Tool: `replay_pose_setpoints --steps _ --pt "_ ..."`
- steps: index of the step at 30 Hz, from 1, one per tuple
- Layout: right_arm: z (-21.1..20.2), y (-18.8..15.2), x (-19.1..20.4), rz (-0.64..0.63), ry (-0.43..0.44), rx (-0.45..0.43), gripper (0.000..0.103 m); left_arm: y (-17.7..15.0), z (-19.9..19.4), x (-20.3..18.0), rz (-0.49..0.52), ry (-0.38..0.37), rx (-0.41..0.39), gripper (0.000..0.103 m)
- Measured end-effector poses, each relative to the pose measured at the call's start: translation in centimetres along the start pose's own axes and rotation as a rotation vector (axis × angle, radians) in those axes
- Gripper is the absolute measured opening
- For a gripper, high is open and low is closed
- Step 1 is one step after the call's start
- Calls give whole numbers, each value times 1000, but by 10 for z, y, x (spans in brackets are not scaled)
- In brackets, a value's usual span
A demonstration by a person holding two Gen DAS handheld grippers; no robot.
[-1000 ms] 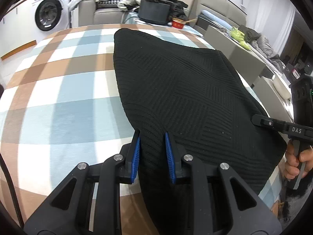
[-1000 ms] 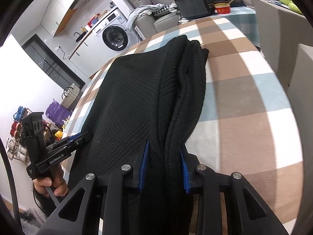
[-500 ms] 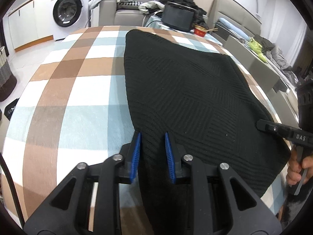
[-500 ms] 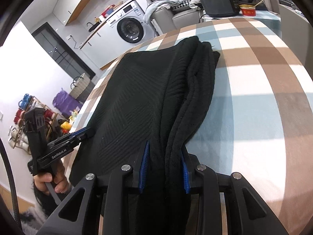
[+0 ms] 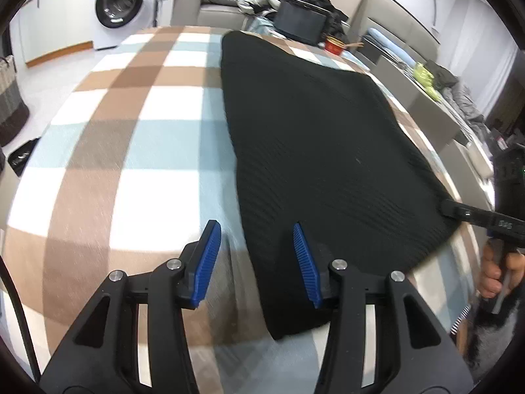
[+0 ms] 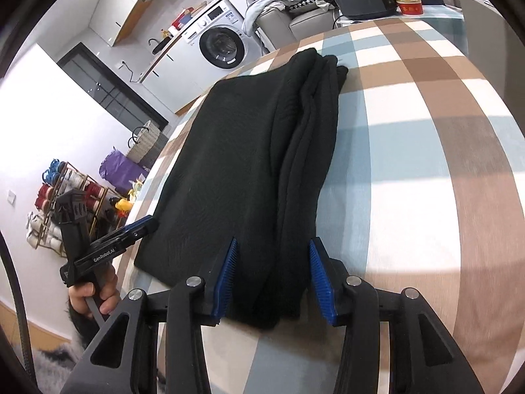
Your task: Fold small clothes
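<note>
Both claws, clamped on the black ribbed knit garment (image 5: 321, 151) half a second ago, now gape: the left claw (image 5: 254, 259) and right claw (image 6: 272, 279) straddle its near edge. It lies folded flat on the brown, blue and white checked worktop (image 5: 131, 151), with a red bowl (image 6: 408, 5) beyond its far end.

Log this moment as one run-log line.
phase: release after fold | left gripper: open at edge of black knit garment | right gripper: open, straddling garment edge | garment: flat on plaid cloth
</note>
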State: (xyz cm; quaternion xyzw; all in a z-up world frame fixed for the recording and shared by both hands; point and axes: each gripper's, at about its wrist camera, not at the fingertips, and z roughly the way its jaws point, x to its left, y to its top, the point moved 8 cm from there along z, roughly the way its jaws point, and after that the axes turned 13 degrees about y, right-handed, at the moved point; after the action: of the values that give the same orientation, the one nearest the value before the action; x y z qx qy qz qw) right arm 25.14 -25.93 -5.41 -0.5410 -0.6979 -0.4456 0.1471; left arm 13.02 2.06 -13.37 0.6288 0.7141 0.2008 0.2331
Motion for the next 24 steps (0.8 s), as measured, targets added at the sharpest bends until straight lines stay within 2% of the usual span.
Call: replay_pose_setpoints --steps 3,5,10,18,22,24 --pt "4 -11 2 -29 -33 30 40 -4 -4 -8 29 1 -18 42" --pt "7 -13 2 -33 -45 25 32 -4 -2 -12 30 -8 -20 34" --pt "15 -8 2 -42 -43 20 25 9 9 -20 46 16 -34 29" --pt "37 26 -6 -47 -72 -2 24 57 39 -16 21 56 -38 29" --pt "44 40 -10 -53 -100 -4 26 64 45 -13 3 40 -30 29" --pt "43 39 -8 -81 -116 3 31 64 43 -10 -4 43 -35 31"
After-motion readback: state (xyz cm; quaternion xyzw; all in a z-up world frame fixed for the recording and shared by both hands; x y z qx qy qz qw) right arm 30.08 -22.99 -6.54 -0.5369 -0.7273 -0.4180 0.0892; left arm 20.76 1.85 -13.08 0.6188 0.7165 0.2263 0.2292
